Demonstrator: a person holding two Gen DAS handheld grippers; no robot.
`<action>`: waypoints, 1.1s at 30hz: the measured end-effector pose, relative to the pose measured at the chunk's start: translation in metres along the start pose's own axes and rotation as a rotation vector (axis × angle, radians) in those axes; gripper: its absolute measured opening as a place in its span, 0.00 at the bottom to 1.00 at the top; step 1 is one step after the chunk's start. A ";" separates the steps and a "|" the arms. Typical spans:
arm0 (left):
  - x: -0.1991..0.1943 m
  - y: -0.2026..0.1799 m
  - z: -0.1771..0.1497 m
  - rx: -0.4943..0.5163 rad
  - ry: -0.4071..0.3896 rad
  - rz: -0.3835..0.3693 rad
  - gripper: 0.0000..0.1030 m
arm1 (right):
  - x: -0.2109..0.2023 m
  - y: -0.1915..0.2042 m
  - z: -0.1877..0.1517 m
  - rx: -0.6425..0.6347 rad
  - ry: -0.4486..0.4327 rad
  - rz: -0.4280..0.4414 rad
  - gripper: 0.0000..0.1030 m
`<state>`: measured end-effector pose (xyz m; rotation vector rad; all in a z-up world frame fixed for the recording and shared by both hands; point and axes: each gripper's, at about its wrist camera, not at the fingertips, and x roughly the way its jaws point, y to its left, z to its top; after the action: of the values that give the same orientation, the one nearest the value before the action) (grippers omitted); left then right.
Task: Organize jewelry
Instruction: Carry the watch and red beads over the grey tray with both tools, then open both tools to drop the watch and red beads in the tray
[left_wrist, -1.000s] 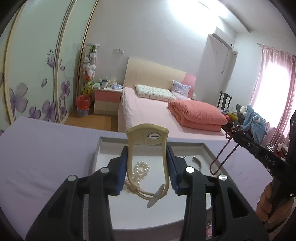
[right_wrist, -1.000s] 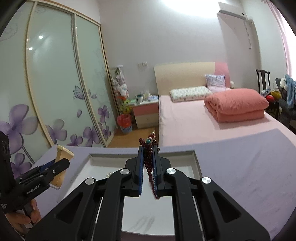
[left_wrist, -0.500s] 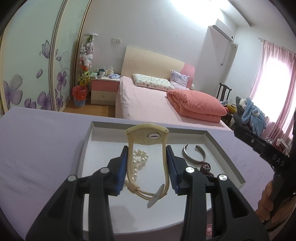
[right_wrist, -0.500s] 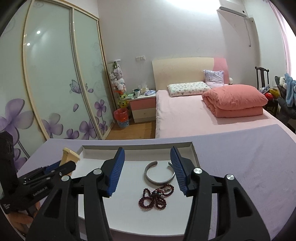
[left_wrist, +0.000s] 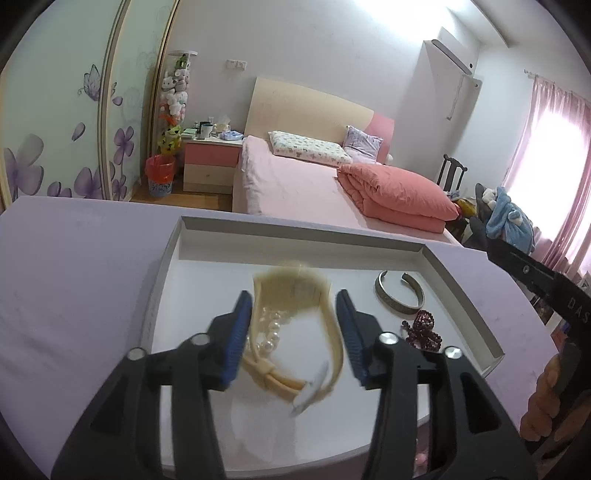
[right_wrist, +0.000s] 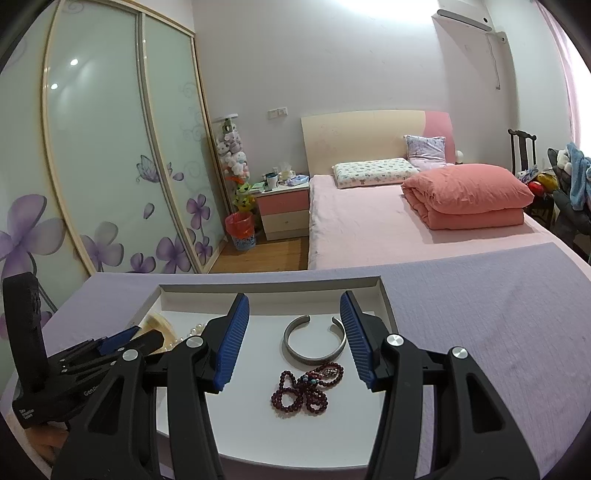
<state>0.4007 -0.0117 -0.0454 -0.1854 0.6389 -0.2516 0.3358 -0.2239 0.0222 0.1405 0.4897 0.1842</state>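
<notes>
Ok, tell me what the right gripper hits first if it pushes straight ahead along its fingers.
Probably the silver bangle: it lies on the white tray between the open fingers of the right gripper, just past the dark red bead bracelet. Depth is unclear; aimed higher, it would meet the tray's far wall.

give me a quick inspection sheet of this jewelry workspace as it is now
surface: lilac tablecloth, white tray on it
job's things: silver cuff bracelet, dark red bead bracelet, pearl strand and cream watch, blurred, all within the tray
clutter: nothing seen on the table outside the tray
grippers: left gripper open, jaws either side of the watch; right gripper open and empty above the cuff
cables: nothing seen
surroundings: bed with folded pink quilt, floral wardrobe doors, nightstand
</notes>
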 end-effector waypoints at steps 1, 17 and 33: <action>-0.001 0.001 0.000 -0.001 -0.008 0.001 0.50 | 0.000 0.000 0.000 -0.001 0.001 0.000 0.51; -0.023 0.007 0.002 -0.023 -0.046 0.011 0.50 | -0.009 0.003 -0.001 -0.012 -0.007 -0.008 0.51; -0.149 0.037 -0.062 -0.013 -0.062 0.075 0.55 | -0.085 0.026 -0.066 -0.086 0.082 0.008 0.51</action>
<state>0.2546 0.0606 -0.0191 -0.1803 0.5850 -0.1691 0.2267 -0.2104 0.0075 0.0511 0.5621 0.2195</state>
